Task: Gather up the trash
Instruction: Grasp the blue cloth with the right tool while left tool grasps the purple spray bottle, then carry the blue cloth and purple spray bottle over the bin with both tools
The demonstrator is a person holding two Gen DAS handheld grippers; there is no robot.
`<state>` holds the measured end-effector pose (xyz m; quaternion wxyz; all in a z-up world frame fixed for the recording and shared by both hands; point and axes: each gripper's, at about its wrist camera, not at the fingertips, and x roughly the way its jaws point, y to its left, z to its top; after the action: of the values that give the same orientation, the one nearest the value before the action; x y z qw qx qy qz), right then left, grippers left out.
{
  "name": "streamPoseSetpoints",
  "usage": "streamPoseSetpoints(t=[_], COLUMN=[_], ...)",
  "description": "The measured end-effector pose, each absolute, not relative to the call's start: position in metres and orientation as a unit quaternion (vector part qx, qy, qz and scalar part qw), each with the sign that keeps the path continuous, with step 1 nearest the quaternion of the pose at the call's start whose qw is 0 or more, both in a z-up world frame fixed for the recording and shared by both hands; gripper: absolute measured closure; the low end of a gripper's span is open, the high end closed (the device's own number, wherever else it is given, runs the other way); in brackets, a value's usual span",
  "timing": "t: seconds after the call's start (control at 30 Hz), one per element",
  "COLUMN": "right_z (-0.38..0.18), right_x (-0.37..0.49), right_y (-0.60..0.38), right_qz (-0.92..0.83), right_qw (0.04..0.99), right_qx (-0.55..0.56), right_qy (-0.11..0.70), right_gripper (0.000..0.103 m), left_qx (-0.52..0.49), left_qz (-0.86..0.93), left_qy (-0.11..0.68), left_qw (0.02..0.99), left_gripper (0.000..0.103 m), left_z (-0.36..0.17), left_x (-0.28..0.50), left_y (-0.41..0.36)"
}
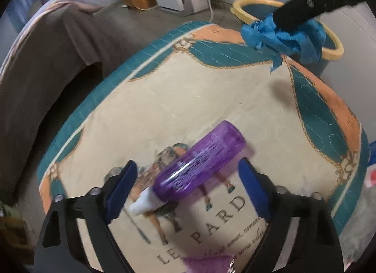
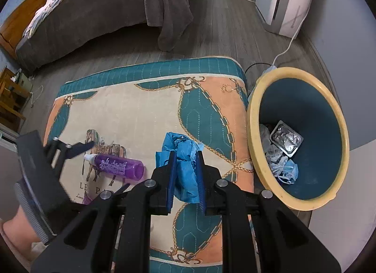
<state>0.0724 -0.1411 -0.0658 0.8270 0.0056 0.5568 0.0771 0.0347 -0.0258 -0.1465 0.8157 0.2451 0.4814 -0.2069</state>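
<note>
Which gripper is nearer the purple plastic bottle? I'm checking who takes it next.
Left. The left gripper is open with its fingers either side of the purple plastic bottle. The right gripper is off toward the bin, clamping a crumpled blue wad.

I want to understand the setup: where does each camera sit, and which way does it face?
Left wrist: on the left gripper, facing the purple bottle; open fingers show.
Right wrist: on the right gripper, above the cushion, facing the bin; fingers clamp blue trash.
Shared: bottle, cushion, bin, blue trash.
</note>
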Motion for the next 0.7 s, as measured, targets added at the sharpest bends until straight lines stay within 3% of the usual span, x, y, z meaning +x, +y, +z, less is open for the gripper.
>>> streamPoseSetpoints(t=[0.17, 0.33, 0.5, 0.57, 0.7], right_z=[-0.068, -0.067, -0.066, -0.065, -0.066], right_x=[0.074, 0.077, 0.076, 0.076, 0.075], right_y=[-0.155, -0.166, -0.165, -0.166, -0.169], right_qz=[0.074, 0.072, 0.075, 0.074, 0.068], right_qw=[0.825, 0.825, 0.826, 0.827, 0.827], right_qx=[0.015, 0.036, 0.035, 0.033, 0.031], right_qy=[0.560, 0.559, 0.558, 0.556, 0.557], right_gripper=[0.087, 0.087, 0.087, 0.087, 0.087], left_qx=[0.243, 0.200, 0.187, 0.186, 0.179], left_qz=[-0.216, -0.235, -0.234, -0.226, -0.226], left_qy=[0.492, 0.504, 0.501, 0.495, 0.493], left_qw=[0.807, 0.807, 0.812, 0.818, 0.821], left_gripper=[0.051, 0.064, 0.059, 0.041, 0.045], left_z=[-0.153, -0.149, -0.147, -0.146, -0.143], left_x=[0.038, 0.043, 0.040, 0.042, 0.047], left_y=[-0.027, -0.025, -0.032, -0.034, -0.037])
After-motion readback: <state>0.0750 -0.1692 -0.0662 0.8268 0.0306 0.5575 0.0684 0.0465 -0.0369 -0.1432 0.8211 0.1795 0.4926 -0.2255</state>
